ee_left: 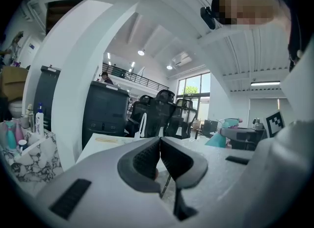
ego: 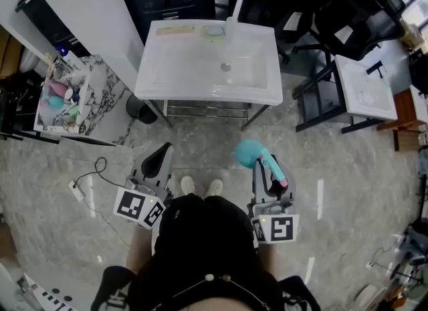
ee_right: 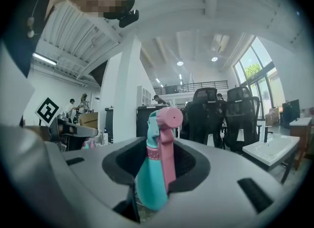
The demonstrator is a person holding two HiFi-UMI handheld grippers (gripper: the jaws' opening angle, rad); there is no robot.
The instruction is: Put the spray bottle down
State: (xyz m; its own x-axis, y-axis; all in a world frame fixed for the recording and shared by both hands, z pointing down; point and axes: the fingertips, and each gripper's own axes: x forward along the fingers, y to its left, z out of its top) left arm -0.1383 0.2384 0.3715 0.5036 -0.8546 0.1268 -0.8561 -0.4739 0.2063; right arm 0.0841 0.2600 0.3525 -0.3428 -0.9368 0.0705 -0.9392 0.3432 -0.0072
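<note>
Right hand-held gripper [ee_right: 163,159] pinches the spray bottle [ee_right: 151,183] upright, nozzle up; the sink [ego: 207,93] stands ahead, slightly to its left.

Head view steeply down; gripper views level; all share chairs [ee_right: 206,114].

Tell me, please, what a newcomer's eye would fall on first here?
The teal and pink spray bottle, gripped in the right claw, stands out most. Ahead of the person stands a white sink on a metal frame. The left claw is shut and empty.
</note>
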